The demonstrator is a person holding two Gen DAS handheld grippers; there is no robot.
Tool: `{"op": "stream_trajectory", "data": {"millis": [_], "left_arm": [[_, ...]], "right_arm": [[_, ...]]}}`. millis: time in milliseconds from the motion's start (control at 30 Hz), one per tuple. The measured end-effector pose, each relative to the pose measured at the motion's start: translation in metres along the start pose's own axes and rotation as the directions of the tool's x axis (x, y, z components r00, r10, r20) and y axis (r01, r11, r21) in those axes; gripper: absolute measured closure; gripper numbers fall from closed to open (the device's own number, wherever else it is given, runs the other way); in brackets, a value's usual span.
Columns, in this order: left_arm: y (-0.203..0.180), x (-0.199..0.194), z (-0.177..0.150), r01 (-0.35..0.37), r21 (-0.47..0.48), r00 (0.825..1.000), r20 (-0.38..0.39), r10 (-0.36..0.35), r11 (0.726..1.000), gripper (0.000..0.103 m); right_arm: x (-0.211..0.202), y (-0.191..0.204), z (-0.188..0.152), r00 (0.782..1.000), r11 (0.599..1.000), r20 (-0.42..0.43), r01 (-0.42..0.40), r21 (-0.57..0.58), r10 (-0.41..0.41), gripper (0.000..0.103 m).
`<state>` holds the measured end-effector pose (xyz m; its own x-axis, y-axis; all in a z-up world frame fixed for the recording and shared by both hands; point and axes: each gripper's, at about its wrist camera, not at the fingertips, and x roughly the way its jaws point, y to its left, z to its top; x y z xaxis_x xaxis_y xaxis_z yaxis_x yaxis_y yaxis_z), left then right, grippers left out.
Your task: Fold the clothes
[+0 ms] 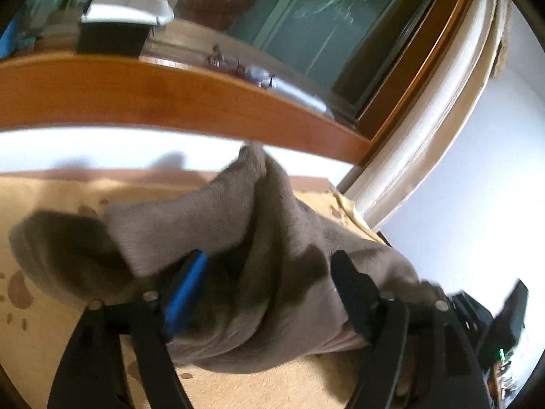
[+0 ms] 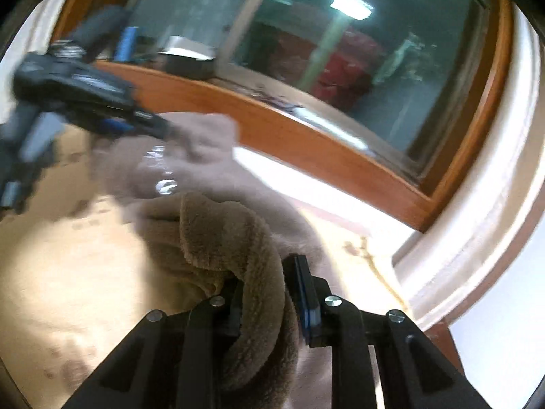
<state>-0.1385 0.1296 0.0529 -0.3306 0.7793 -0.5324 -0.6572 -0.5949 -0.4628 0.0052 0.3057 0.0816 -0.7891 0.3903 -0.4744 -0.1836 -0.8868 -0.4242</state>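
A grey-brown fleece garment (image 1: 211, 211) lies bunched on a cream cover with brown spots (image 1: 51, 323). In the left wrist view my left gripper (image 1: 270, 259) stands open, jaws wide apart. The fleece humps up between the blue-padded finger (image 1: 185, 293) and the black finger (image 1: 354, 293), with neither pad pressing on it. In the right wrist view my right gripper (image 2: 265, 272) is shut on a thick rolled fold of the garment (image 2: 231, 238), lifted off the cover. The left gripper (image 2: 160, 126) shows blurred at the upper left there, at the garment's far edge.
A wooden window sill (image 1: 170, 99) runs behind the cover, under dark glass (image 2: 374, 68). A black and white box (image 1: 119, 24) and small items sit on the sill. A pale curtain (image 1: 442, 129) and a white wall (image 1: 477, 204) stand to the right.
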Motion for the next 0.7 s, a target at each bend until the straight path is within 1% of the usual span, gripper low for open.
{"op": "stream_trajectory", "data": {"millis": [133,233,300,367,400,433,467,500,533,567,600,633,667,700], "left_arm": [[-0.016,-0.017,-0.009,-0.010,0.065,1.000,0.016,0.009,0.998,0.023],[-0.020,-0.024,-0.028,-0.023,0.165,1.000,-0.015,0.026,0.986,0.022],[-0.029,-0.016,-0.044,-0.029,0.247,0.997,-0.060,0.045,0.969,0.022],[-0.038,-0.007,-0.062,-0.036,0.329,0.993,-0.096,0.071,0.944,0.022],[-0.044,-0.003,-0.070,-0.056,0.374,0.991,-0.093,0.097,0.926,0.022],[-0.052,0.000,-0.078,-0.086,0.431,0.989,-0.069,0.128,0.898,0.022],[-0.060,0.004,-0.086,-0.126,0.499,0.986,-0.031,0.163,0.857,0.022],[-0.068,0.007,-0.094,-0.167,0.562,0.981,0.010,0.195,0.810,0.022],[-0.076,0.010,-0.101,-0.208,0.628,0.973,0.056,0.222,0.750,0.022],[-0.085,0.014,-0.109,-0.246,0.693,0.965,0.108,0.240,0.678,0.022],[-0.093,0.019,-0.116,-0.282,0.750,0.955,0.161,0.247,0.598,0.022],[-0.101,0.024,-0.123,-0.317,0.798,0.944,0.215,0.250,0.513,0.022],[-0.108,0.030,-0.129,-0.347,0.836,0.933,0.263,0.244,0.425,0.022],[-0.111,0.036,-0.133,-0.370,0.860,0.923,0.297,0.244,0.353,0.022]], "right_arm": [[0.040,-0.037,0.006,0.998,0.995,-0.040,0.050,0.082,-0.046,0.080],[0.052,-0.073,0.001,0.995,0.983,-0.063,0.092,0.159,-0.083,0.080],[0.059,-0.094,-0.006,0.993,0.973,-0.080,0.103,0.205,-0.089,0.080],[0.068,-0.112,-0.013,0.991,0.963,-0.097,0.110,0.247,-0.088,0.080],[0.071,-0.118,-0.016,0.991,0.959,-0.104,0.110,0.260,-0.086,0.080],[0.074,-0.121,-0.019,0.991,0.958,-0.110,0.108,0.266,-0.082,0.080],[0.077,-0.124,-0.023,0.990,0.956,-0.115,0.107,0.272,-0.078,0.080],[0.079,-0.127,-0.026,0.990,0.954,-0.120,0.102,0.283,-0.070,0.080],[0.081,-0.130,-0.030,0.991,0.949,-0.122,0.093,0.300,-0.058,0.080],[0.084,-0.133,-0.034,0.991,0.945,-0.124,0.085,0.315,-0.048,0.080],[0.088,-0.137,-0.037,0.992,0.941,-0.124,0.078,0.329,-0.038,0.080],[0.090,-0.139,-0.039,0.992,0.937,-0.123,0.071,0.341,-0.030,0.080],[0.091,-0.140,-0.041,0.993,0.935,-0.120,0.065,0.349,-0.024,0.080],[0.091,-0.141,-0.043,0.993,0.932,-0.116,0.059,0.358,-0.018,0.080]]}}
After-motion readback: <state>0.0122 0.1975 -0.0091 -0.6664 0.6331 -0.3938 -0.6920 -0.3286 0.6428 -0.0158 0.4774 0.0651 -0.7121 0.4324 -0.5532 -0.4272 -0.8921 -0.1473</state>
